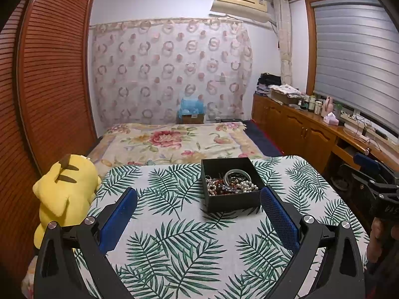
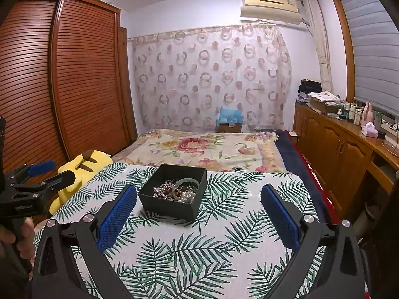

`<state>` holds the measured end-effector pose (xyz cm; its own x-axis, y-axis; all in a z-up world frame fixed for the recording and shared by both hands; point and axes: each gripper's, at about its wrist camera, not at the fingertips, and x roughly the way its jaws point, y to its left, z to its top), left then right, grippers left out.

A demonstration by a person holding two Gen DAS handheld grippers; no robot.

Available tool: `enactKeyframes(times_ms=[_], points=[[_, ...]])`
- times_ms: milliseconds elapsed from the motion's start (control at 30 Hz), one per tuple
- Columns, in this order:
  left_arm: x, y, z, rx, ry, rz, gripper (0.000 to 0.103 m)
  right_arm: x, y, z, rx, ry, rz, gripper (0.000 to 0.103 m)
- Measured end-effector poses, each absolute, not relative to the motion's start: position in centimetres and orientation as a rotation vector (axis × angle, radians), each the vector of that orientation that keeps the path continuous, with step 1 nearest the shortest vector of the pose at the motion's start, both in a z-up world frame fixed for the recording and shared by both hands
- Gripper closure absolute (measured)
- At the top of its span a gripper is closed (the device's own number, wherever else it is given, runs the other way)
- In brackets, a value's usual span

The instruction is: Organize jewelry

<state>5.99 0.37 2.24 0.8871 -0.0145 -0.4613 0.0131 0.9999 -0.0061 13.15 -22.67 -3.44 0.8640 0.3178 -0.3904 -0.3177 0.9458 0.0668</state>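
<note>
A black open box (image 1: 232,200) (image 2: 169,210) sits on the palm-leaf cloth of the table (image 1: 174,249) (image 2: 224,249). Inside lies tangled jewelry (image 1: 230,183) (image 2: 178,190): pearl strands, dark beads and a grey bangle. My left gripper (image 1: 199,214) stands open above the cloth, the box just ahead, near its right finger. My right gripper (image 2: 199,214) is open too, with the box ahead, close to its left finger. Neither holds anything. In each view the other gripper shows at the edge: the right gripper (image 1: 371,177), the left gripper (image 2: 49,170).
A yellow plush toy (image 1: 64,189) (image 2: 79,172) leans at the table's left edge. Beyond lies a bed with a floral blanket (image 1: 172,139) (image 2: 207,149). A louvred wardrobe (image 1: 49,74) stands left, a wooden cabinet (image 1: 299,129) (image 2: 336,144) with bottles right.
</note>
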Motion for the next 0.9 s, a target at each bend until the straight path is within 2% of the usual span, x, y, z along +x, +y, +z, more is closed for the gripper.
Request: enactKeyframes(times_ms=[900], points=[[5.88,0.02,2.42,0.0,0.475,-0.017,0.008,12.98,-22.24,-3.75,0.002,0.406,0.333,0.002]])
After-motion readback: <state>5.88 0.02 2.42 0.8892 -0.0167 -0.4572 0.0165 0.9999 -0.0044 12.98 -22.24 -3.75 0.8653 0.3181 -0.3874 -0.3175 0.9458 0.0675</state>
